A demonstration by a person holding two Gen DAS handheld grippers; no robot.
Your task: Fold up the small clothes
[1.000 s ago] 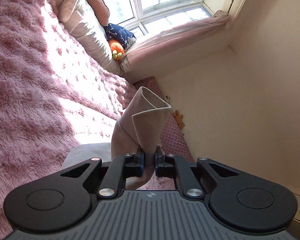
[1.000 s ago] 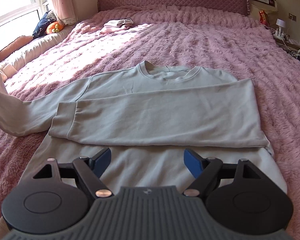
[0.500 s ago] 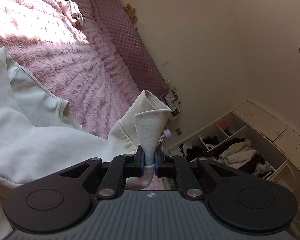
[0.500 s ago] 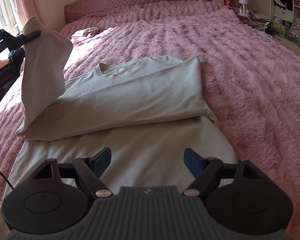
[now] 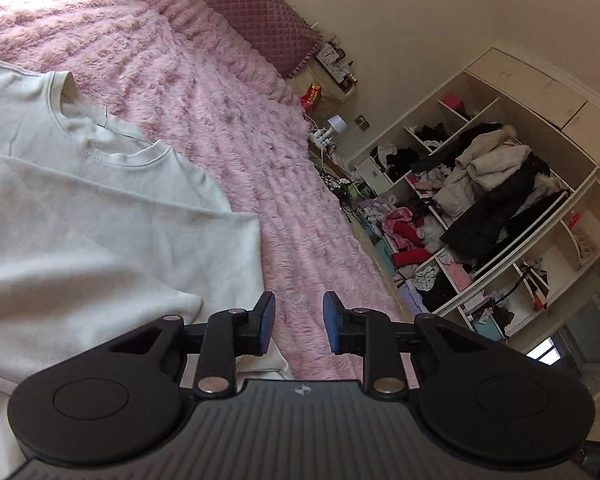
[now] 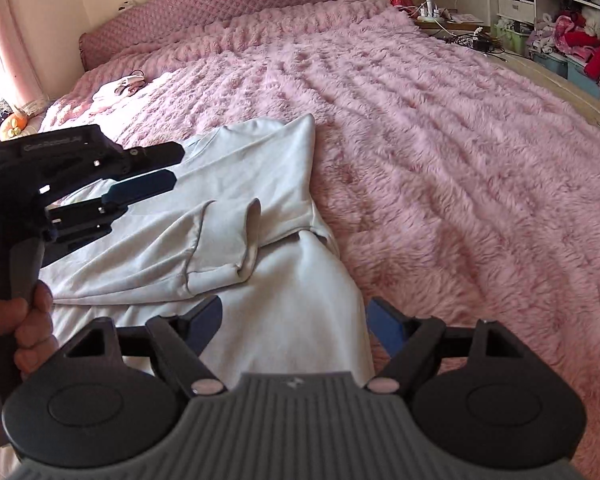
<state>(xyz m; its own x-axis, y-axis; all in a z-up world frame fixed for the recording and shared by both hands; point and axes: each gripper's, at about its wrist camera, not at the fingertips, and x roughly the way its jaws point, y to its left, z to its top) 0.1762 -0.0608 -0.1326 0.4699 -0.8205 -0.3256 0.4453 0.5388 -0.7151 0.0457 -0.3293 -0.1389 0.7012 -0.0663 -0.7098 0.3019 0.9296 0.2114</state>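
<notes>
The sweatshirt (image 6: 260, 216) lies flat on the bed (image 6: 440, 152), both sleeves crossed over its chest, so the body is narrowed for the next fold. The upper sleeve's cuff (image 6: 224, 240) rests near the right side seam. The left gripper (image 5: 296, 322) hangs just above the shirt's right edge, jaws moderately apart, holding nothing. The right gripper (image 6: 296, 320) hovers over the hem end, jaws wide apart, empty too, probably placed to take the hem next.
</notes>
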